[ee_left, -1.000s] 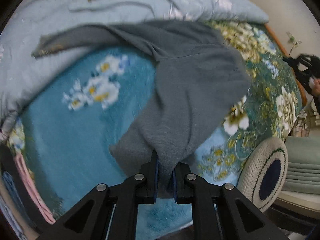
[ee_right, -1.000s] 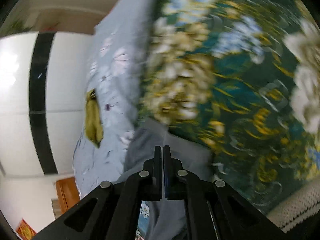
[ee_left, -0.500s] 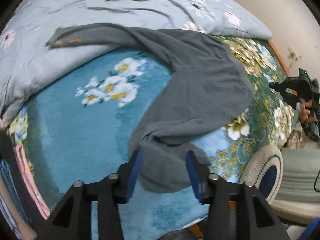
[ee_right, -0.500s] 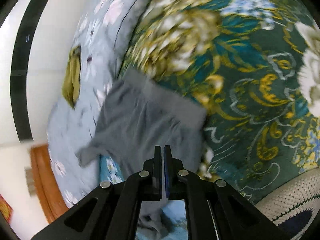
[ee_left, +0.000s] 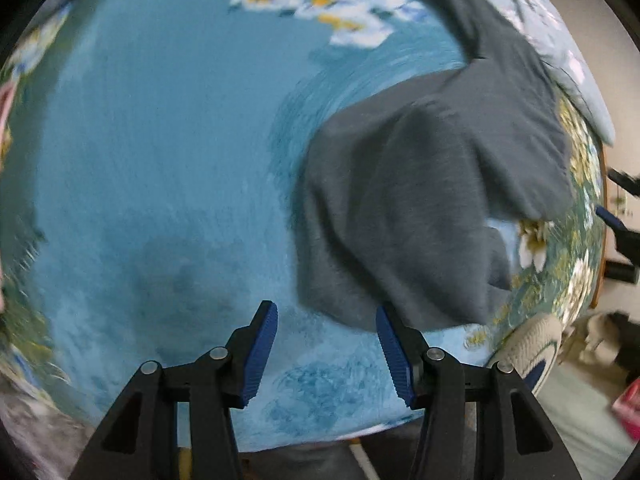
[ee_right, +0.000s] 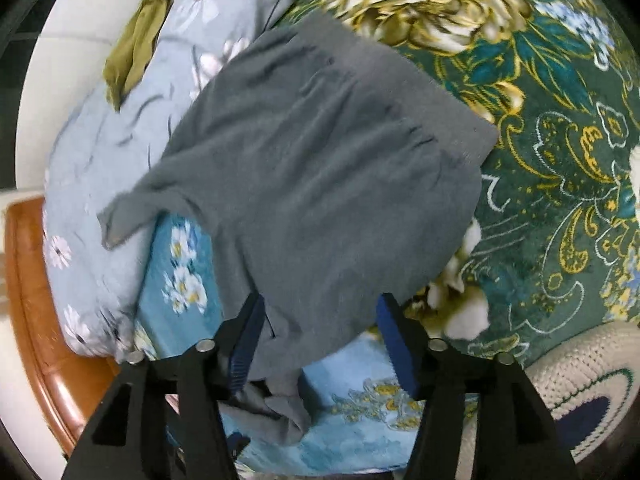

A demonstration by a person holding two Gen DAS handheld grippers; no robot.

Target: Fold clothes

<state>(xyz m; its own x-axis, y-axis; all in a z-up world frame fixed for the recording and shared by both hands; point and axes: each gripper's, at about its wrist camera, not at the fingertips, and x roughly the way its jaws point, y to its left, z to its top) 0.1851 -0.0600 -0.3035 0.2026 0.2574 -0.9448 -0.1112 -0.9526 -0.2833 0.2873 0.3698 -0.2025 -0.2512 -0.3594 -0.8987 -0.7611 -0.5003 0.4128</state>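
Beside bare blue blanket (ee_left: 160,160), the grey garment (ee_right: 320,184) lies apparently released, both grippers' fingers just spread.

grey garment (ee_left: 420,208): top cut off by frame edge | bedspread (ee_left: 24,320): left edge motion-blurred

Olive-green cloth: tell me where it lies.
In the right wrist view, the olive-green cloth lies upper left on the pale floral quilt, beyond the grey garment.
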